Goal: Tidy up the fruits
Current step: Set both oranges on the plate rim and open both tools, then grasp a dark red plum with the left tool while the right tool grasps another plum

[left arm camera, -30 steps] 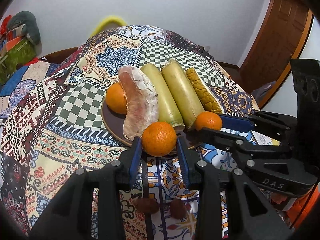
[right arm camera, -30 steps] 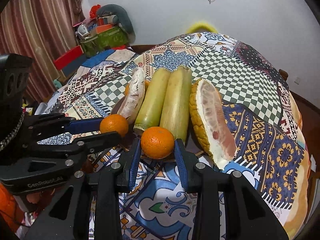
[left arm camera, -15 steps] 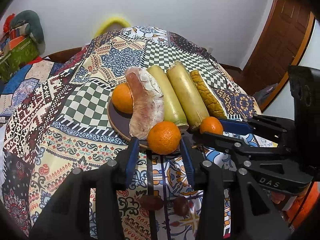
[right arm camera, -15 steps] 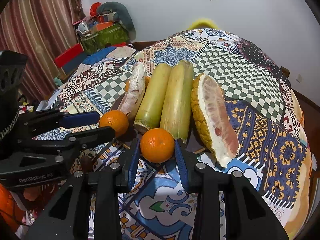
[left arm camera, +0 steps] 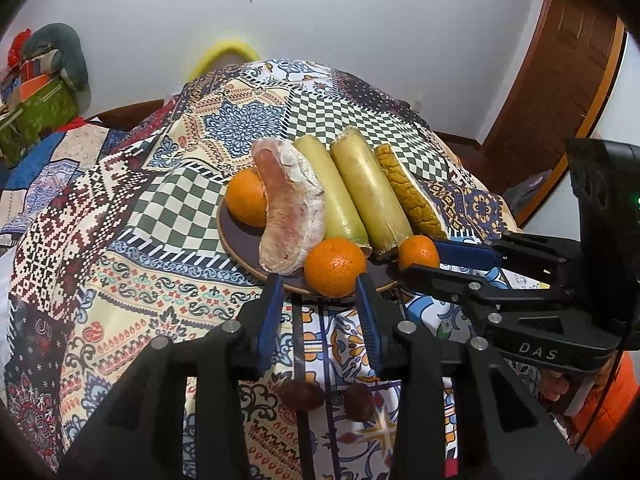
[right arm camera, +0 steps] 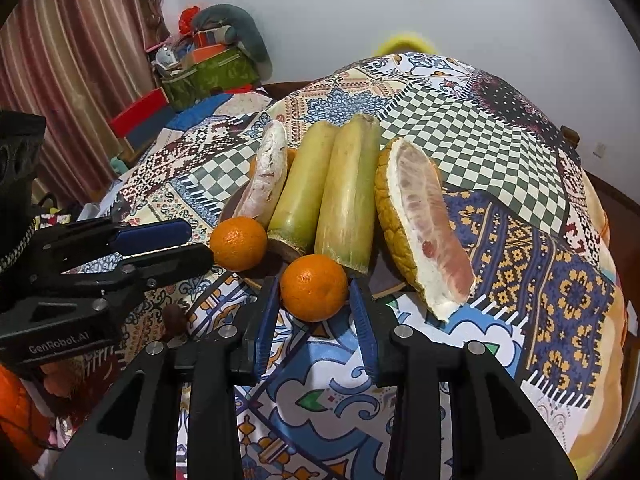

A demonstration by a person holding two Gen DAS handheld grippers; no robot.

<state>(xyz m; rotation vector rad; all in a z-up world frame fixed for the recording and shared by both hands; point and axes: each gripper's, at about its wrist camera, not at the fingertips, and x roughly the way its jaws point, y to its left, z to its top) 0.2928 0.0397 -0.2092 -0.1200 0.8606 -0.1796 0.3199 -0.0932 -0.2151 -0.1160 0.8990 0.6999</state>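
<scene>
A dark brown plate (left arm camera: pixel 240 240) on the patterned cloth holds a peeled pomelo wedge (left arm camera: pixel 288 216), two green sugarcane pieces (left arm camera: pixel 360 184), a rind-on pomelo wedge (right arm camera: pixel 424 220) and oranges. My left gripper (left arm camera: pixel 316 284) is open, its blue pads either side of an orange (left arm camera: pixel 335 266) at the plate's front rim. My right gripper (right arm camera: pixel 314 292) is open around a second orange (right arm camera: pixel 314 287), which also shows in the left wrist view (left arm camera: pixel 418 252). A third orange (left arm camera: pixel 246 202) lies at the plate's far left.
Two dark red dates (left arm camera: pixel 300 394) lie on the cloth between the left gripper's arms. The round table's edge drops off at the right (right arm camera: pixel 600 280). Boxes and clutter (right arm camera: pixel 208 68) stand by the curtain at the back left. A wooden door (left arm camera: pixel 560 60) is at the right.
Both grippers have drawn back a little from the plate; their jaws have widened and the oranges now sit loose at the fingertips on the plate's rim.
</scene>
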